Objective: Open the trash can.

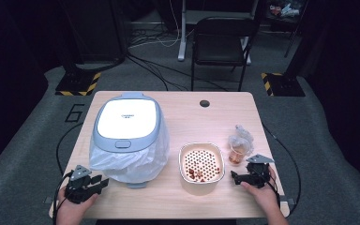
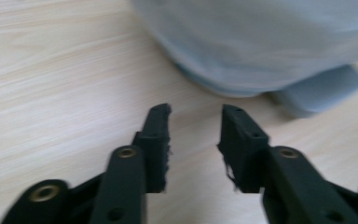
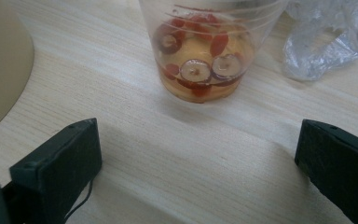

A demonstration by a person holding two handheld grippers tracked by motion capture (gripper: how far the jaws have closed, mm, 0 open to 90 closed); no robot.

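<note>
R gripper (image 3: 200, 154) view: cup's (image 3: 209, 51) red fruit

One camera sits high up, looking forward and down at the whole wooden table (image 1: 178, 197). Another rides low on the left gripper (image 2: 193, 140), very close to the lined bin (image 2: 261, 42). The third rides on the right gripper (image 3: 198, 163), close to the clear cup (image 3: 205, 51).
</note>
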